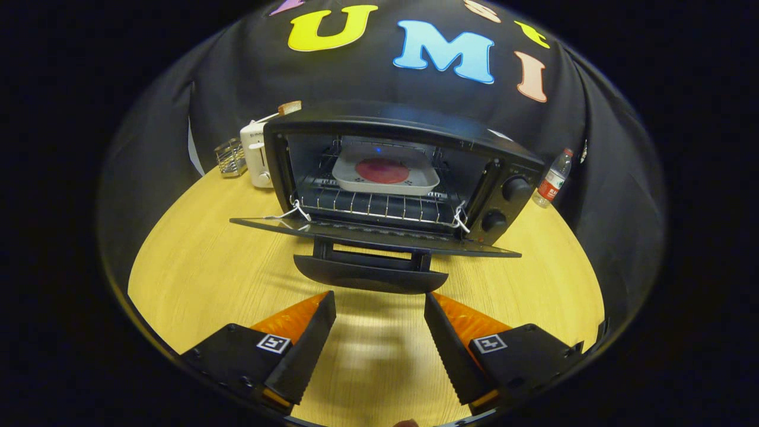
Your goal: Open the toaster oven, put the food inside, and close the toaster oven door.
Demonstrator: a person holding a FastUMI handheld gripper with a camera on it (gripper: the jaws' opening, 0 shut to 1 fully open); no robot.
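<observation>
Oven door (373, 236) down, food tray (385, 172) inside on rack.
Gripper (379, 305) fingers wide apart, empty, just short of door handle (370, 277); food prob. meat slice.

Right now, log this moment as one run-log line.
stage: food in, door not closed | toaster oven door: open flat | tray: on rack | claw: open, short of door handle

No legible text; white toaster (256, 155) print and bottle (551, 181) label too small.

Tray (385, 175) on rack (373, 204) inside toaster oven (403, 172), door (373, 236) down ahead of the gaping tool (379, 302).
</observation>
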